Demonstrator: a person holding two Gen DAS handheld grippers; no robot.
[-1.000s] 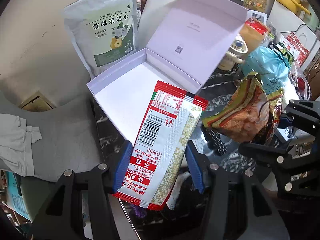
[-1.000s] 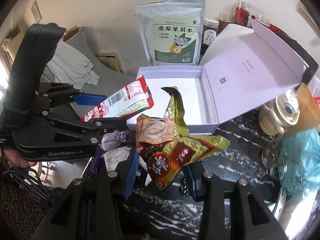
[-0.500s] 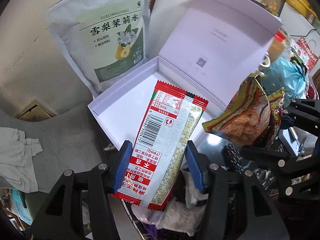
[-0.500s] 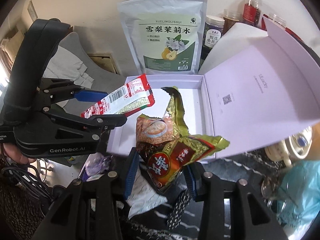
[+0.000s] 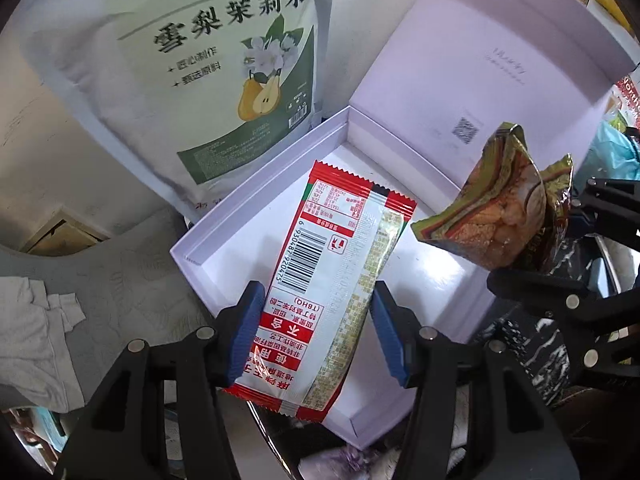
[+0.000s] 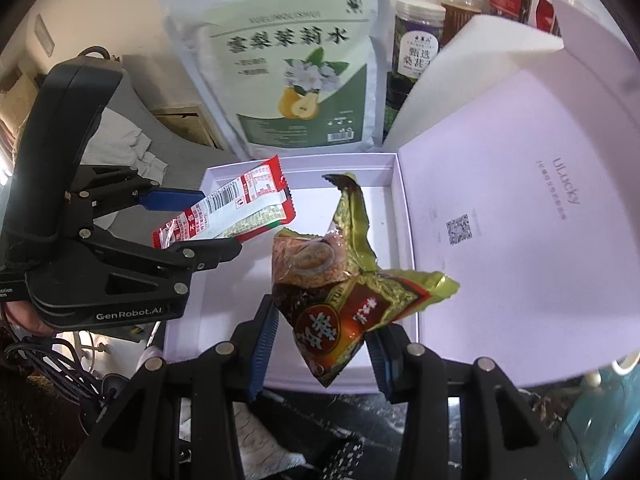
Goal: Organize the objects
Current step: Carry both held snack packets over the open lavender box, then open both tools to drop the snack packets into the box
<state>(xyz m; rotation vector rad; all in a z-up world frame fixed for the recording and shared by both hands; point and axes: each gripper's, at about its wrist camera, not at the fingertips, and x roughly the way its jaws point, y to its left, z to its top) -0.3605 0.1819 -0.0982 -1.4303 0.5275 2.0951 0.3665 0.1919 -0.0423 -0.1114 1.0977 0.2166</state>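
My left gripper (image 5: pixel 318 332) is shut on a red and white snack packet (image 5: pixel 332 280), held flat above the left part of an open lilac box (image 5: pixel 208 236). The packet also shows in the right wrist view (image 6: pixel 236 208), with the left gripper (image 6: pixel 188 220) around it. My right gripper (image 6: pixel 320 340) is shut on a crumpled green and brown snack bag (image 6: pixel 336 284), held above the box's tray (image 6: pixel 224 280). The bag shows at the right of the left wrist view (image 5: pixel 500 208). The box's lid (image 6: pixel 520 208) stands open on the right. The tray floor beneath looks bare.
A large white and green pear-tea pouch (image 5: pixel 200 64) stands behind the box (image 6: pixel 288 68). Jars (image 6: pixel 416 40) line the wall at the back right. A grey cushion with a white cloth (image 5: pixel 48 320) lies left. The dark marble tabletop (image 6: pixel 420 432) carries small items in front.
Both grippers have moved forward with their packets, from in front of the box to above its tray. The box and pouch now look larger and closer.
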